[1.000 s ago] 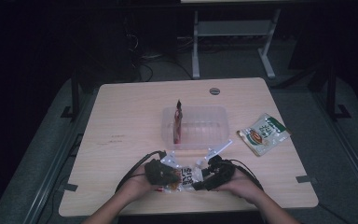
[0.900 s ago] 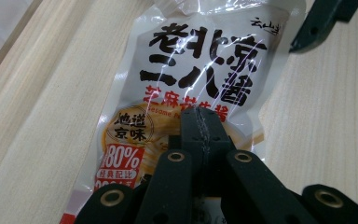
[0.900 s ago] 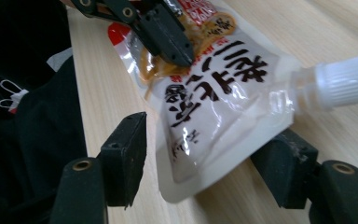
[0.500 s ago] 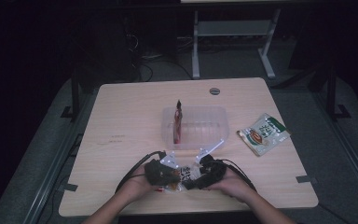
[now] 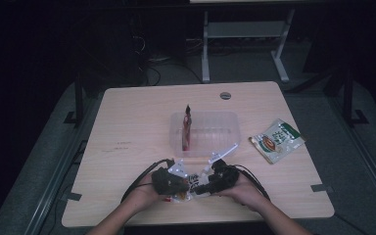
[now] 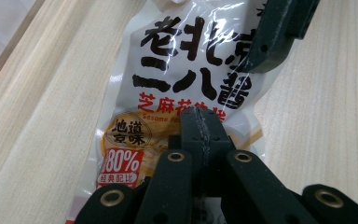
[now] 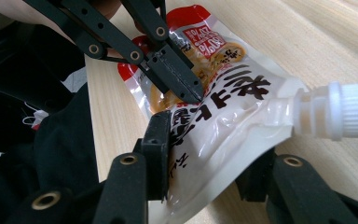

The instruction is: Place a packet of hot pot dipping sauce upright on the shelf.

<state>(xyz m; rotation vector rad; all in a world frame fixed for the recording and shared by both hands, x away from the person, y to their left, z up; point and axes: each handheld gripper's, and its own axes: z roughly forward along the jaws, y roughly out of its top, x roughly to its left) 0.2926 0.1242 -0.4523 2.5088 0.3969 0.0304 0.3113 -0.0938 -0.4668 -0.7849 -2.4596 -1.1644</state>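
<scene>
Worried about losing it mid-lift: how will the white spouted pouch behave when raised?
The pouch will probably sag between grips: its film creases under the right gripper. The glossy film may slip. Its cap end likely droops.

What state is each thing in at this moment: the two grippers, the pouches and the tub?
Left gripper: shut on the sauce pouch.
Right gripper: shut on the sauce pouch.
Sauce pouch: white spout cap on, held at the table's near edge.
Clear plastic tub: open-topped, upright.
Red packet: standing on end in the tub.
Green snack bag: lying flat on the table, untouched.
</scene>
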